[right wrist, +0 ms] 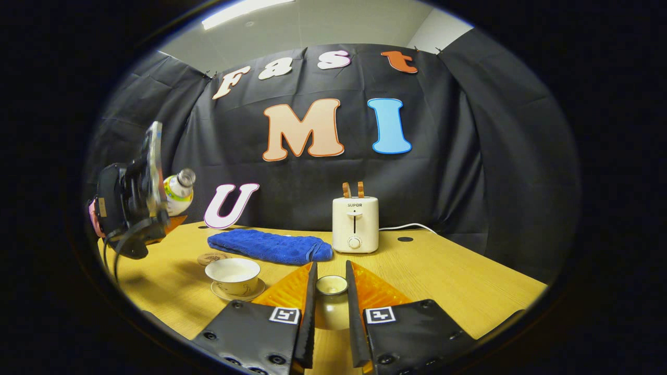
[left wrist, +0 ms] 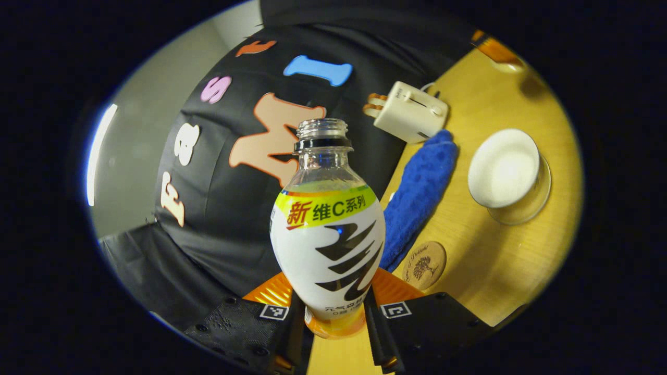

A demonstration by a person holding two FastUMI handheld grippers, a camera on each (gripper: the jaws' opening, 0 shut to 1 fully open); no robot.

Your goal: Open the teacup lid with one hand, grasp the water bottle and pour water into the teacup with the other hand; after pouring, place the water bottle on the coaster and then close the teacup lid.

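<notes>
The bottle (left wrist: pixel 327 229) is pinched between the two fingers of the left gripper (left wrist: pixel 333 312), both pressing on its lower body, and it is held up off the tabletop (left wrist: pixel 500 260). Its cap is off and the neck is open. In the right gripper view the bottle (right wrist: pixel 178 194) hangs in the air at about 9 o'clock, tilted with its mouth toward the upper right, above and to the left of the cup.

The cup (left wrist: pixel 504 167) stands uncovered on its saucer (left wrist: pixel 526 208) at about 2 o'clock from the bottle in the left gripper view; its inside looks pale. The coaster (left wrist: pixel 425 264) lies flat on the tabletop just beside the bottle's lower right, near the end of a blue cloth (left wrist: pixel 419 198). The cloth runs up toward a toaster (left wrist: pixel 410 112) at 1 o'clock.

The right gripper (right wrist: pixel 332 299) pinches the lid (right wrist: pixel 332 285) between its fingers, rim up, out over the tabletop to the right of the cup (right wrist: pixel 232 275). The toaster (right wrist: pixel 355 224) stands at 12 o'clock beyond the lid, and the cloth (right wrist: pixel 270 245) lies at 11 o'clock.
</notes>
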